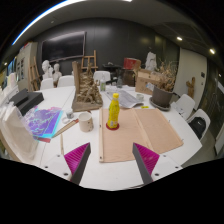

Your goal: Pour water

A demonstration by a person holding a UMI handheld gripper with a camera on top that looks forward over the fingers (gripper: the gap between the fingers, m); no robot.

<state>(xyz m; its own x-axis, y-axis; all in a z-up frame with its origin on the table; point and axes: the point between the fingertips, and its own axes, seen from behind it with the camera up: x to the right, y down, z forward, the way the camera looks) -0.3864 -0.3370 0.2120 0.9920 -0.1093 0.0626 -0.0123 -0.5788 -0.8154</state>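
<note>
A yellow bottle (113, 110) stands upright on a tan mat (135, 132) on the white table (110, 170). A small grey-brown cup (86, 121) stands on the table just left of the bottle. My gripper (112, 160) is open and empty, its magenta pads (76, 157) spread wide near the table's front edge. The bottle and cup are well beyond the fingertips, the bottle roughly in line with the gap between them.
A wooden model (87, 93) stands behind the cup. A colourful booklet (43, 122) lies at the left. A dark bowl (162, 98) sits at the right back. Chairs and cluttered tables fill the room behind.
</note>
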